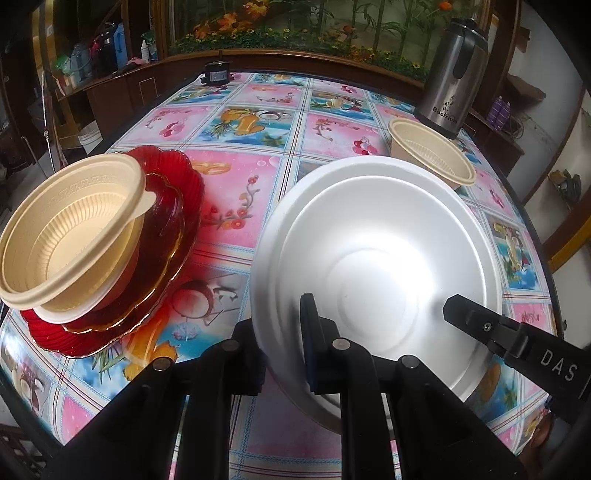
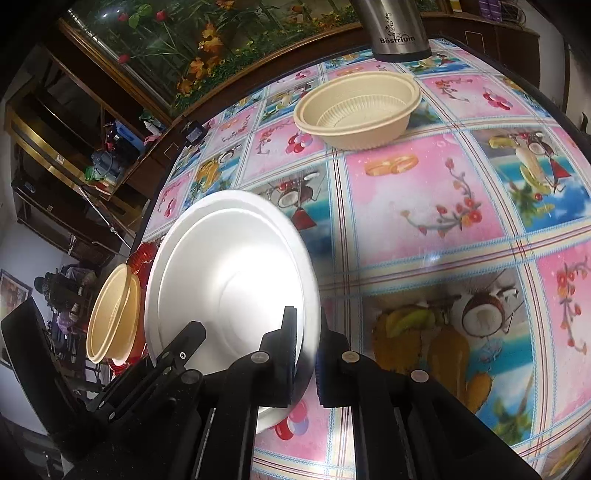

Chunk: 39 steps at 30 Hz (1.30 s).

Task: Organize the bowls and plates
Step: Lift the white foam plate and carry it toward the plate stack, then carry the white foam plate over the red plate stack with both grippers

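Hand-held grippers [image 1: 284, 332] [image 2: 306, 339] pinching smooth round foam plate [image 1: 376, 266]

Both views look from just behind a hand-held gripper, forward along its fingers and steeply down at the tabletop [image 1: 258, 118], with a fisheye bend that curves the edges.

The left wrist view sits close over the white plate [image 1: 376, 251], which fills its lower right. It faces across the tabletop toward the steel flask [image 1: 456, 74] at the far right, with the red plates [image 1: 173, 206] at its left.

The right wrist view sees the same white plate [image 2: 229, 280] at its lower left, close and tilted, and faces the same far side.

Both views share the white plate, the flask [image 2: 397, 31], the lone beige bowl [image 1: 432, 157] [image 2: 356, 109] and the other hand-held gripper: the right [image 1: 454, 306], the left [image 2: 195, 328].
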Motion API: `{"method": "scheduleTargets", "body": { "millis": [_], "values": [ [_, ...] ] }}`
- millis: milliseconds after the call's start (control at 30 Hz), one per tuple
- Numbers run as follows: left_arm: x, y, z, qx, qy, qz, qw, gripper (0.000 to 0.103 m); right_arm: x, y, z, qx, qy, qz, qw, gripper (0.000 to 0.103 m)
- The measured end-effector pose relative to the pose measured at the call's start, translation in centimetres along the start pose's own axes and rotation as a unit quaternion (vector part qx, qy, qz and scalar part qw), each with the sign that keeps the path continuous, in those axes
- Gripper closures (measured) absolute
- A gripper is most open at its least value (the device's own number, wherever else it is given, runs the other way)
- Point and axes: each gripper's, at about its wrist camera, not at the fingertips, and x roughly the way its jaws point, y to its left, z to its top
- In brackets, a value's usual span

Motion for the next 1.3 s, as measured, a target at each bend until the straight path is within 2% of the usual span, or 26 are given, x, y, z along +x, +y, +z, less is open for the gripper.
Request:
{"method": "scheduleTargets", "body": {
  "millis": [733,1300],
  "values": [
    [-1.6,1.2,-0.5,0.0,-0.017,0.007,0.9998,0.089,-0.5,1.8,-1.3,-0.022,-0.004,0.005,1.0,0.094],
    [-2.8,2.6,0.1,-0.01,-0.033,0.01,0.9994,0.089,-0.9,3.6,-0.9,-0.041,-0.011,0.012,0.999,0.094]
  ]
}}
